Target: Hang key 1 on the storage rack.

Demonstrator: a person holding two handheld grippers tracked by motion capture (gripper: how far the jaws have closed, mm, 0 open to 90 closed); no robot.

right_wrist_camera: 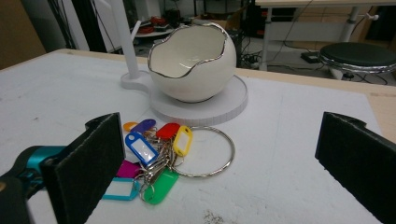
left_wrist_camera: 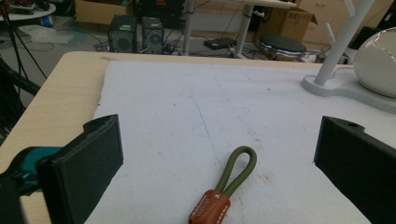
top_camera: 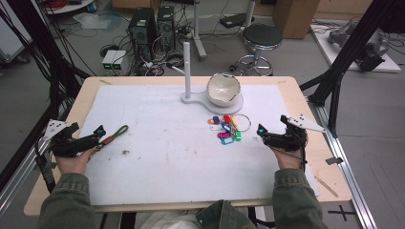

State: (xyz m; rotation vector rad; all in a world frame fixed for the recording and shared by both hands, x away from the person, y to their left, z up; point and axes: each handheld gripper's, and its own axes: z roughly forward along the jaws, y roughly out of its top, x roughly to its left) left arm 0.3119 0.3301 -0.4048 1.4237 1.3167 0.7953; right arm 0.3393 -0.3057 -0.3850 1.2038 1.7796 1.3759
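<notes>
An olive cord loop with a brown leather tab (top_camera: 113, 136) (left_wrist_camera: 227, 186) lies on the white mat, just ahead of my left gripper (top_camera: 99, 131) (left_wrist_camera: 219, 163), which is open with the strap between and in front of its jaws, untouched. A bunch of coloured key tags on a big metal ring (top_camera: 228, 129) (right_wrist_camera: 161, 156) lies near the mat's middle right. My right gripper (top_camera: 261, 130) (right_wrist_camera: 215, 172) stands open a little to the right of it, empty. A white egg-shaped bowl (top_camera: 222, 89) (right_wrist_camera: 191, 63) sits on a round white base with a thin post (top_camera: 187, 67).
The white mat (top_camera: 167, 157) covers most of the wooden table (top_camera: 296, 90). A small dark speck of debris (top_camera: 126, 152) lies on the mat. Beyond the far edge stand computer towers (top_camera: 152, 26) and a stool (top_camera: 260, 40). A wooden stick (top_camera: 326, 186) lies at the table's right corner.
</notes>
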